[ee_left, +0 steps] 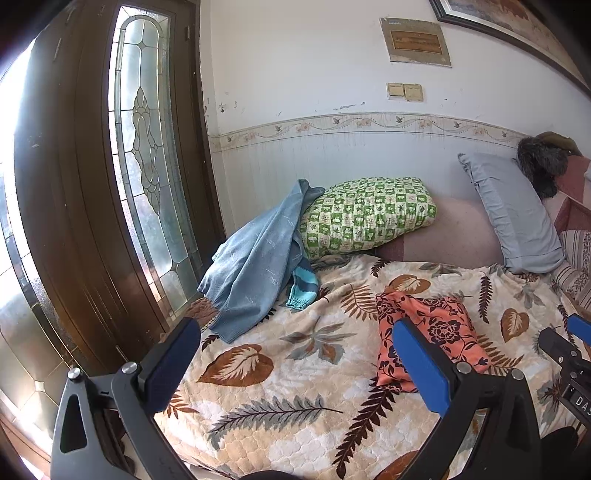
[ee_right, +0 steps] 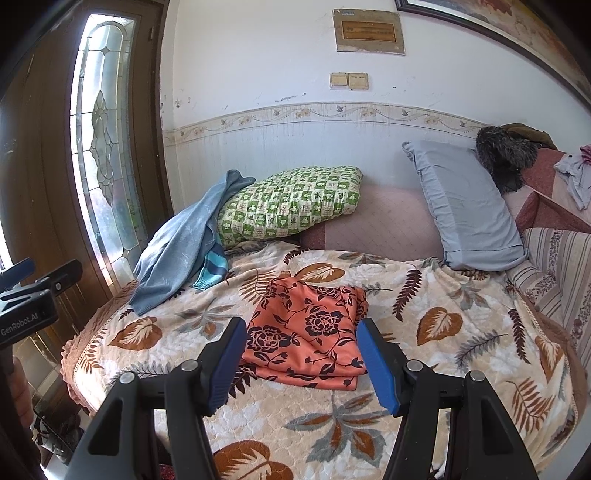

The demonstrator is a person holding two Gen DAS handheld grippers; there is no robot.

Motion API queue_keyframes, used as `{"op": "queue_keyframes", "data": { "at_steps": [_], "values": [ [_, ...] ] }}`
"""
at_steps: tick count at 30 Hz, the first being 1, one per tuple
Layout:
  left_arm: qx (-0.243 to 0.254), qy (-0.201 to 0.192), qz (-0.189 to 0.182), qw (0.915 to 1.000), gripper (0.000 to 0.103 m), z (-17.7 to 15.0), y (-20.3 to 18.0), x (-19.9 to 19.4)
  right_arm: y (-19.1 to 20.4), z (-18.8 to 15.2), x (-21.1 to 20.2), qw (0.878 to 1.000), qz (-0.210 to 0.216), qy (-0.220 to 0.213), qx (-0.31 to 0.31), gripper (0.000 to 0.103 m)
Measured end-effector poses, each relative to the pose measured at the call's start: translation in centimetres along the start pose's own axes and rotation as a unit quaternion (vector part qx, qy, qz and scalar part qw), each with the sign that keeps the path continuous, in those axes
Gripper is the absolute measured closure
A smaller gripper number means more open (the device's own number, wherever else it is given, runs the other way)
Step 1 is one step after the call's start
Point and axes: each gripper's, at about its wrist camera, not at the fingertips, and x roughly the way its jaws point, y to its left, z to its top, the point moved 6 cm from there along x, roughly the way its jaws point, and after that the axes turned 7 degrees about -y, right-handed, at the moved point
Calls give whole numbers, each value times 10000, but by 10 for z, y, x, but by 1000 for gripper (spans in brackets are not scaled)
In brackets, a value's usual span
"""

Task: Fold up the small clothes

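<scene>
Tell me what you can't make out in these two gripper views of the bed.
- Orange floral garment: near edge hidden by the left gripper in the left wrist view.
- Striped teal garment: mostly under the blue cloth, both views.
- Wall plaque: text too small.
- Framed picture: cut off by the top edge.

Near blanket [ee_right: 424, 398] left bare around folded garment [ee_right: 310, 332], far edge blocked by green pillow [ee_right: 291, 203], grey pillow [ee_right: 469, 210], blue cloth [ee_right: 177, 243] heaped at left
</scene>
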Motion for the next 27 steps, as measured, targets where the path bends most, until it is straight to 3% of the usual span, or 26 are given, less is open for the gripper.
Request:
{"op": "queue_keyframes", "data": {
  "at_steps": [27],
  "values": [
    [-162, 491, -184, 9985, 0, -30, 15, 56, 23, -13, 46, 9983, -172, 440, -343, 37]
  ]
}}
